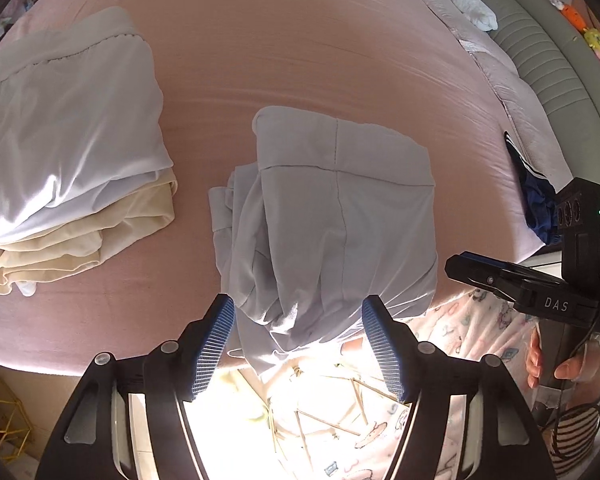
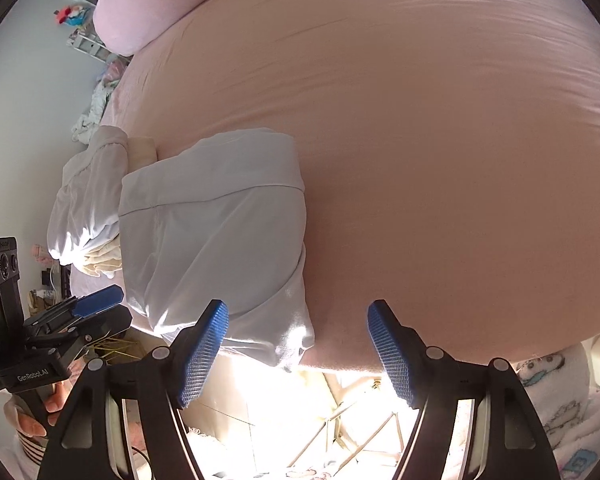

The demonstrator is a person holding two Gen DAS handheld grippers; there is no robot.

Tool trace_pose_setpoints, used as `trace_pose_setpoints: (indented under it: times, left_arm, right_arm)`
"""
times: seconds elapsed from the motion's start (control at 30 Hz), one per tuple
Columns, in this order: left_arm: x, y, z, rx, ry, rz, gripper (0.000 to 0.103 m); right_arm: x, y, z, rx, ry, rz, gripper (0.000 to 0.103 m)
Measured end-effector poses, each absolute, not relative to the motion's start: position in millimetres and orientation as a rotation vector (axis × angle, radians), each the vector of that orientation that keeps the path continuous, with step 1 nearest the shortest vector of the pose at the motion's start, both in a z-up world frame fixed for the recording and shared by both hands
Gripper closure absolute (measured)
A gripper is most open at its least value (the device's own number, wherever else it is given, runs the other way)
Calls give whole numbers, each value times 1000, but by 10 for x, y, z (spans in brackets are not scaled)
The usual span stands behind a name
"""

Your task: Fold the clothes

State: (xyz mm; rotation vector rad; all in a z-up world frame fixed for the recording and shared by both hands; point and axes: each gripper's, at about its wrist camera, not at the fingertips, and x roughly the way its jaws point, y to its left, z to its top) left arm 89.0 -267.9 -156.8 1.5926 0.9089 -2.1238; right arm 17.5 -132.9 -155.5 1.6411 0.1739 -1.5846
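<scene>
Hanging spread over the near edge of the bed, the left hand-held gripper (image 1: 298, 342) has its blue ribbed pads apart with nothing pinched; the near end of the folded pale grey garment (image 1: 336, 216) shows between them, but the pads do not press on it, which reads as a release after setting the bundle down; the right hand-held gripper (image 2: 298, 346) is likewise spread and empty, its pads over bare sheet just beside the garment's near right corner; in its view a hand (image 2: 32, 404) grips the handle of the left tool. The grey garment lies on the pink bed sheet (image 1: 300, 40) close to the near edge, folded into a compact block with a seam across its top; a looser layer bulges out on its left side and its near end droops over the edge, so the fold looks nearly finished rather than tidy. Further left on the bed, well apart, sits a stack of a folded white cloth over a cream one (image 1: 72, 168), probably the pile of finished pieces; at the right edge a dark blue garment with white stripes (image 1: 536, 196) lies crumpled, likely waiting its turn. A pink pillow (image 2: 128, 12) rests at the far corner.
</scene>
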Motion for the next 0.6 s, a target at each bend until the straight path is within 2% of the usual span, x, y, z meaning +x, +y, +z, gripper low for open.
trace_pose_setpoints:
  times: [0.17, 0.23, 0.47, 0.53, 0.6]
  left_arm:
    - [937, -2842, -1785, 1579, 1061, -2054, 39]
    - [943, -2863, -1821, 1564, 1003, -2041, 39]
    - [1022, -2978, -1977, 1440, 1185, -1995, 38]
    - [1024, -2965, -2029, 1432, 1196, -1989, 33]
    - [1042, -2954, -2071, 1413, 1213, -1985, 30]
  right_arm:
    - [166, -1376, -1658, 1676, 114, -1548, 26]
    - [91, -1353, -1735, 1696, 83, -1535, 26]
    - [-27, -1319, -2029, 1736, -193, -1438, 25]
    - [-33, -1370, -2061, 1750, -227, -1428, 25]
    - [-21, -1423, -2096, 1749, -241, -1427, 20]
